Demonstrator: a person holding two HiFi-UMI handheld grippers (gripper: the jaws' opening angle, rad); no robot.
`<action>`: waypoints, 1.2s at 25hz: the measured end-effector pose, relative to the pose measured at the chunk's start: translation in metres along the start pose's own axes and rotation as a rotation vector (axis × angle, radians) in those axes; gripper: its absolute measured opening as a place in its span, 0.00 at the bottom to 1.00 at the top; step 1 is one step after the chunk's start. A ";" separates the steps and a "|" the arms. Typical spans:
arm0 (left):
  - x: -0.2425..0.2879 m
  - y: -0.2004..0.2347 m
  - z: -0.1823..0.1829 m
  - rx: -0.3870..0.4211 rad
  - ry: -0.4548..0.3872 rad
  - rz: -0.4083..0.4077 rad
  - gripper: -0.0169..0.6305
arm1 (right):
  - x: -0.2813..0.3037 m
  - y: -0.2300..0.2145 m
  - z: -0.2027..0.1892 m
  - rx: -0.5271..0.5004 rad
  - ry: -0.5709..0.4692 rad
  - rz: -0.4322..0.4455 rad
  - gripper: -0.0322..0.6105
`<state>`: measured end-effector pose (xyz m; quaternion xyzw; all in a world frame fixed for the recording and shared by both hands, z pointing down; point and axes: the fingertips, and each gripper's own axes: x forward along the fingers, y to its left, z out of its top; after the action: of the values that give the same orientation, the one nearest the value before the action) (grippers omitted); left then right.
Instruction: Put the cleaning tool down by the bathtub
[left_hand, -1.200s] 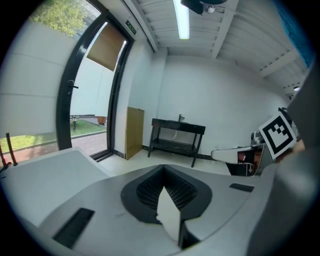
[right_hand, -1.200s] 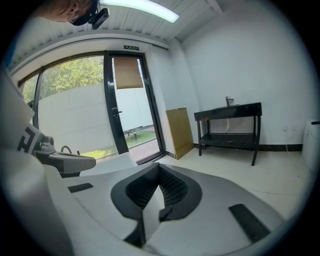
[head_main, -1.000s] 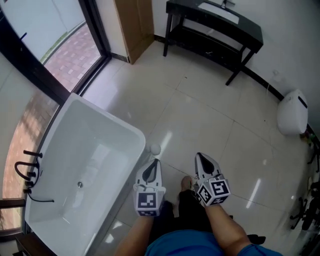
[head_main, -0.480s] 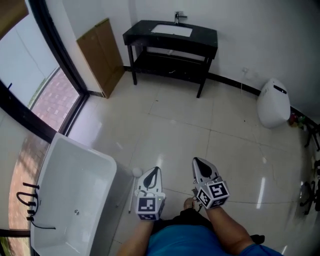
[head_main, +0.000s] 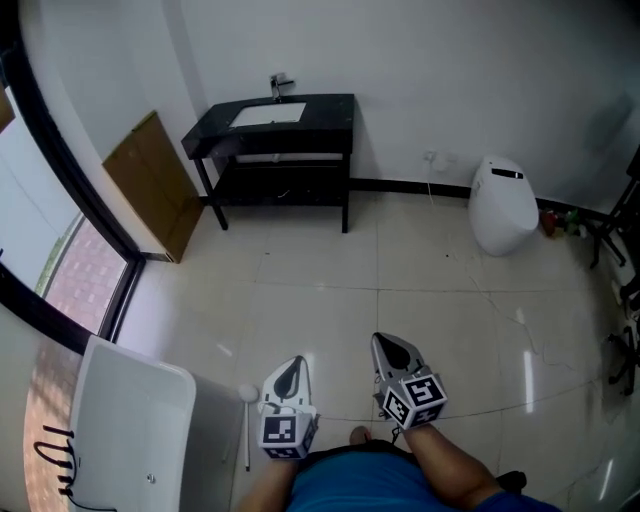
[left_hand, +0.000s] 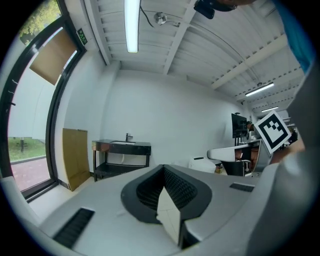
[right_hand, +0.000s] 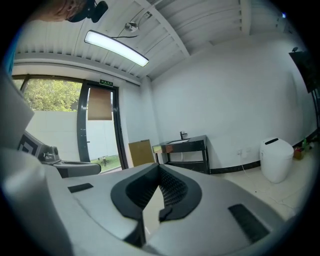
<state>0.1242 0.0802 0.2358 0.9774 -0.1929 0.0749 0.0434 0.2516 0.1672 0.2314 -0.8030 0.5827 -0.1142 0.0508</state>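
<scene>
Fingers of your left gripper (left_hand: 167, 202) and right gripper (right_hand: 152, 197) are pressed together on nothing; you hold them side by side before you, since neither bears a load. The cleaning tool (head_main: 247, 425) lies on the floor (head_main: 420, 260) just beside the bathtub (head_main: 130, 400), so placement appears complete.

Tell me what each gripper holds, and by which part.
Nothing: left gripper and right gripper are shut, empty. The cleaning tool lies beside the bathtub.
</scene>
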 end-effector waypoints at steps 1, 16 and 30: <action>0.000 -0.004 0.004 0.014 -0.002 -0.007 0.02 | -0.007 -0.003 0.001 0.007 -0.005 -0.008 0.04; -0.017 0.018 0.014 0.056 0.020 -0.129 0.02 | -0.025 0.030 0.016 0.002 -0.017 -0.120 0.03; -0.014 0.048 0.015 0.072 0.009 -0.171 0.02 | 0.001 0.051 0.014 -0.015 -0.025 -0.133 0.03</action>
<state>0.0943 0.0392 0.2218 0.9909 -0.1059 0.0820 0.0153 0.2083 0.1495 0.2071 -0.8418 0.5280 -0.1032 0.0444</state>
